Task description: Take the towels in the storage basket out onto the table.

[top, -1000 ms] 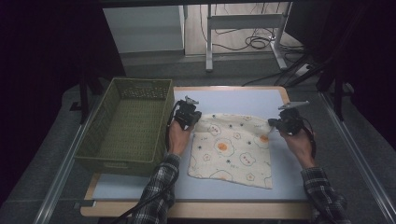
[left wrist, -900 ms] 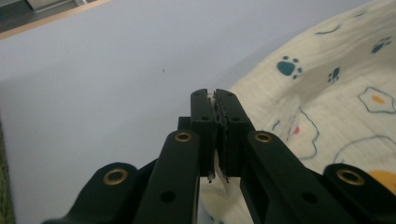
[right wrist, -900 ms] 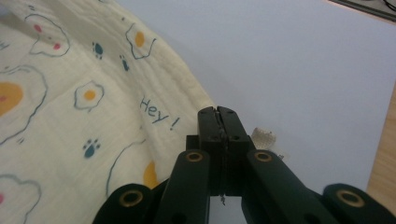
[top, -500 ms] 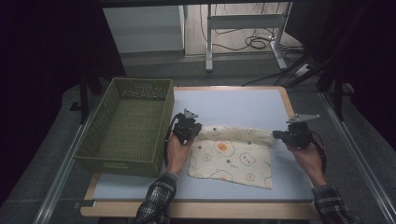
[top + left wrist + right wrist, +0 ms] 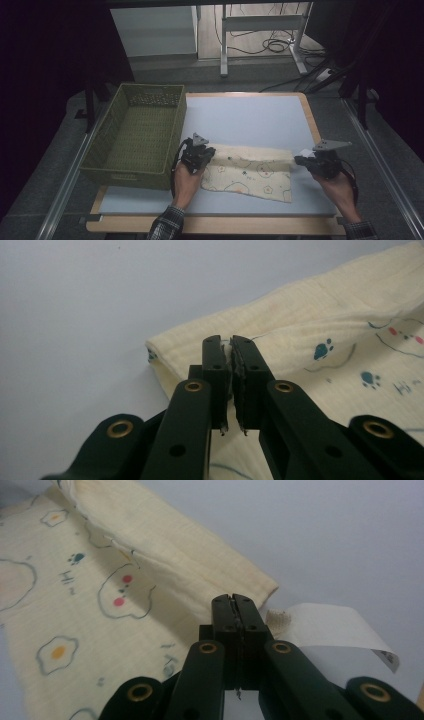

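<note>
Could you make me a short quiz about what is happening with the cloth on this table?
1. True or false: both grippers are clamped on corners of the cloth.
2. What stands to the left of the cloth? A) a green basket B) a red bucket C) a stack of plates
3. Fill in: the far edge of the cloth is ____ over toward the person.

Key
1. True: the left gripper and the right gripper are each shut on a corner.
2. A: the basket sits on the table.
3. Folded.
</note>
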A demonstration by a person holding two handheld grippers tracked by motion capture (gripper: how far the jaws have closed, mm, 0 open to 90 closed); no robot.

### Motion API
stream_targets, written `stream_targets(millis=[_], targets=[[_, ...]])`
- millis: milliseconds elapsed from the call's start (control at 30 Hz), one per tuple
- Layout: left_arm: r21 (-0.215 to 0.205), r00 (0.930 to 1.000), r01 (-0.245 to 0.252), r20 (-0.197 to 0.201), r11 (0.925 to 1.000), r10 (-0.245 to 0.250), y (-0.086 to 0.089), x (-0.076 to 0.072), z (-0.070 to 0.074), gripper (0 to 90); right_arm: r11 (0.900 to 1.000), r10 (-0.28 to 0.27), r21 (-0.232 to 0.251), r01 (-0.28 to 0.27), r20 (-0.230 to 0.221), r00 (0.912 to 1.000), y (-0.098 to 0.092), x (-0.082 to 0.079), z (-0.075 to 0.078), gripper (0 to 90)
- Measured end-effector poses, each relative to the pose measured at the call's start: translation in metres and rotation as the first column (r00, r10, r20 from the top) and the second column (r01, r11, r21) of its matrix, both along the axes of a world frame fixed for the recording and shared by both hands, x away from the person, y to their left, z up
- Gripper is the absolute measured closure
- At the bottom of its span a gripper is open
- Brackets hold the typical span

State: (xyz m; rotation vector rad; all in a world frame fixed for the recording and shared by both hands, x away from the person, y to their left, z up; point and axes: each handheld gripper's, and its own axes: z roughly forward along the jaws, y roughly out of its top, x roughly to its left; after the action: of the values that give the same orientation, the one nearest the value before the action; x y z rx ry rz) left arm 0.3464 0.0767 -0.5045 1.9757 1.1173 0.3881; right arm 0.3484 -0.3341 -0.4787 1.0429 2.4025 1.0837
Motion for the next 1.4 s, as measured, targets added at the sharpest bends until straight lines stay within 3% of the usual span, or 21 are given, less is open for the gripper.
stream_targets(millis=[167,300,700,800,867,900,1167,1400], targets=[[0.010,0.9998,0.014,0.011,0.9999,-0.014,0.000,-0.019,-0.001,85.1,1.000,0.030,0.010,-0.030,-0.005,0.9996,0.000,-0.020,-0.001,89.7],[-0.008,0.9997,0.020,0.014,0.9998,-0.020,0.003,-0.035,-0.003,84.9,0.998,0.056,0.006,-0.055,-0.011,0.9984,0.004,-0.034,-0.004,89.7],[-0.025,0.9998,0.016,-0.008,0.9996,-0.016,0.015,-0.065,-0.014,84.6,0.994,0.112,0.021,-0.111,-0.033,0.9932,0.011,-0.069,-0.013,89.4],[-0.027,0.9995,0.017,-0.025,0.9995,-0.018,0.018,-0.073,-0.019,79.9,0.992,0.124,0.019,-0.123,-0.053,0.9909,0.012,-0.076,-0.018,88.9],[-0.044,0.9992,0.015,-0.037,0.9989,-0.016,0.021,-0.077,-0.020,65.1,0.990,0.136,0.032,-0.135,-0.072,0.9880,0.011,-0.081,-0.021,85.0],[-0.049,0.9989,0.019,-0.041,0.9986,-0.021,0.022,-0.078,-0.019,63.1,0.991,0.134,0.040,-0.131,-0.074,0.9882,0.010,-0.083,-0.021,81.7],[-0.031,0.9997,0.022,-0.014,0.9993,-0.022,0.022,-0.075,-0.007,56.0,0.995,0.093,0.035,-0.092,-0.030,0.9952,0.000,-0.076,-0.003,73.8],[0.005,0.9995,0.026,-0.018,0.9997,-0.026,0.009,-0.047,-0.005,57.3,0.999,0.050,0.010,-0.050,0.002,0.9987,0.009,-0.039,-0.002,73.3]])
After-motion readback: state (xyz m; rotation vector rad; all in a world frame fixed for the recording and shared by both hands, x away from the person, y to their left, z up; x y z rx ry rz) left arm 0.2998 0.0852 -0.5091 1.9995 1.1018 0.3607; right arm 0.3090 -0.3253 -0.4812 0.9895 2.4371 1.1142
